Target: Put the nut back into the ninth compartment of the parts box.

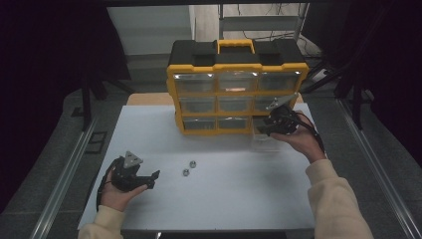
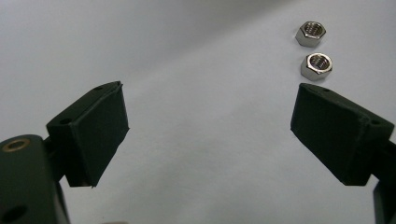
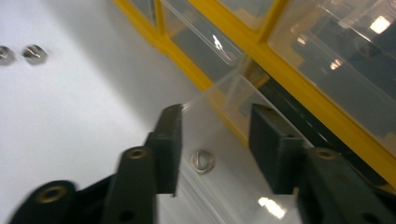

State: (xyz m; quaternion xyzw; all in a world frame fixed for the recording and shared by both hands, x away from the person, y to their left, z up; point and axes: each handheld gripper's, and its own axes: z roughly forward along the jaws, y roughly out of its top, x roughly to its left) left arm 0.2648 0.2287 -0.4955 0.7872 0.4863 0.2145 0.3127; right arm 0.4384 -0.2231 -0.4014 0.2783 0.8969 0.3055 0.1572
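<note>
While the left gripper rests on the white table well in front of the yellow-and-black drawer organizer, the right gripper sits at the organizer's lower right corner. From the high view, a clear plastic drawer stands on the table just in front of that corner, pulled out of its bay, with the right hand beside it.

Seen along the right gripper's own jaws, the drawer's thin clear wall runs between the two black pads; the jaws stand partly apart, and I cannot tell whether either pad touches the wall. A small metal washer lies inside the drawer, which the high view does not make out. Two hex nuts lie farther out on the table in front of the organizer.

Looking along the left gripper, its jaws are spread wide with nothing between them, and the two hex nuts lie just beyond the tip of one jaw. From above, those nuts sit between the left gripper and the organizer's front.
</note>
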